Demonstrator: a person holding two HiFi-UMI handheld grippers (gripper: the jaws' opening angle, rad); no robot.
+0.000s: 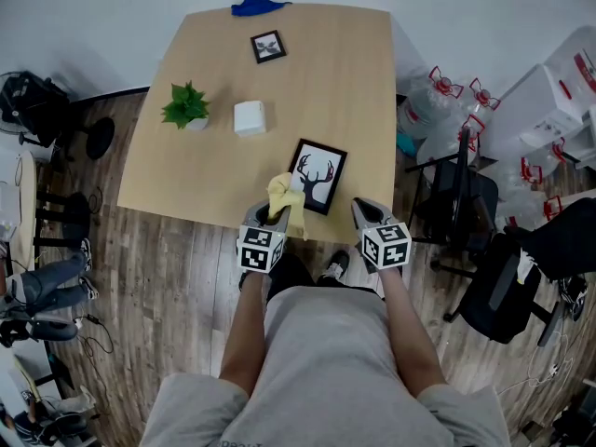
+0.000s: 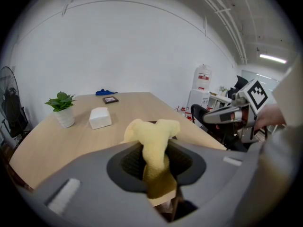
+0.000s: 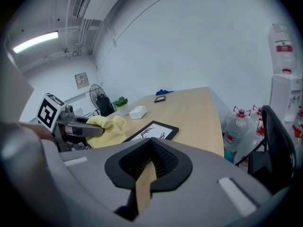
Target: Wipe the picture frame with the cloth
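A black picture frame (image 1: 317, 176) with a deer print lies flat near the table's front edge, also in the right gripper view (image 3: 154, 131). My left gripper (image 1: 271, 216) is shut on a yellow cloth (image 1: 284, 194), which bunches up out of the jaws (image 2: 154, 136) and hangs over the frame's near left corner. In the left gripper view the cloth hides most of the frame. My right gripper (image 1: 367, 213) hovers just off the table edge, right of the frame, jaws together with nothing in them (image 3: 152, 148).
On the wooden table (image 1: 205, 175) stand a potted plant (image 1: 186, 107), a white box (image 1: 249, 117) and a small framed picture (image 1: 268, 47); a blue cloth (image 1: 257, 6) lies at the far edge. An office chair (image 1: 461, 203) and water bottles (image 1: 438, 110) crowd the right side.
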